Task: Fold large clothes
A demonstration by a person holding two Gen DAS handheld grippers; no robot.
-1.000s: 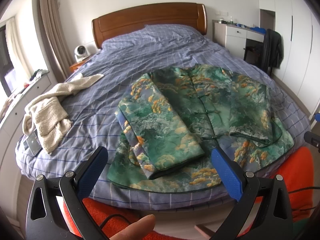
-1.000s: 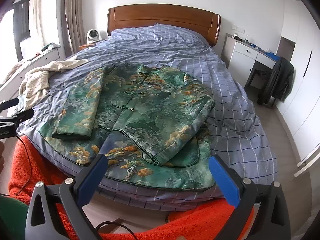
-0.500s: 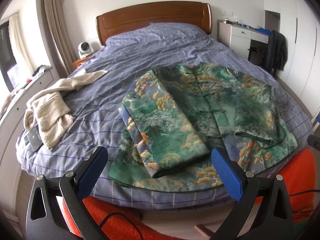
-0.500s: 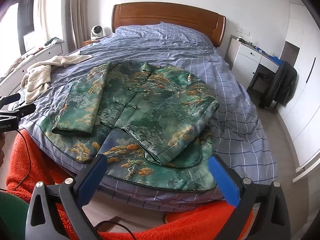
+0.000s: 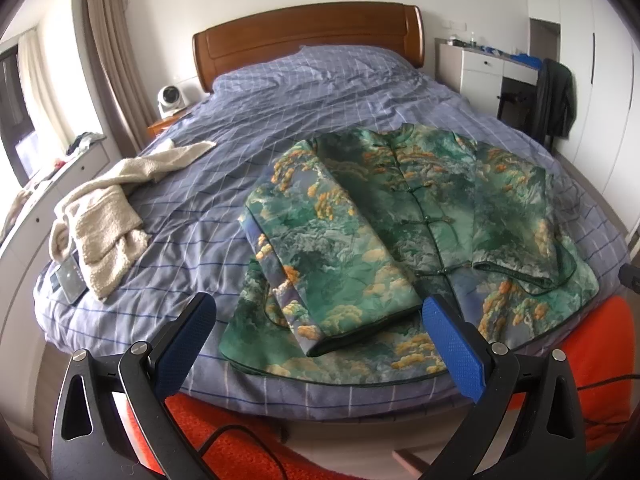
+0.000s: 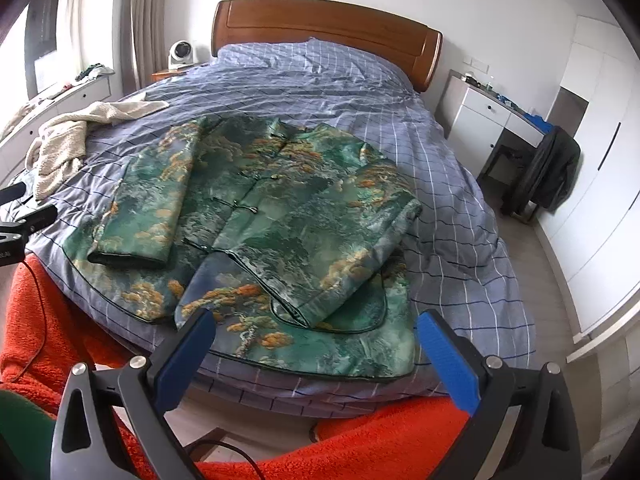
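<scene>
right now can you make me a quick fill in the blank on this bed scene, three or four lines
1. Both sleeves of the green jacket are folded ____ across its front.
2. The cream fleece garment lies on the ____ bedspread.
3. The left gripper and the right gripper are both ____, holding nothing.
4. A dark garment hangs over a ____ by the white desk.

Missing words: inward; checked; open; chair

Green jacket (image 5: 404, 240) lies sleeves-folded on the bed (image 5: 320, 92); left gripper (image 5: 320, 340) (jaws wide) hovers short of it.
</scene>
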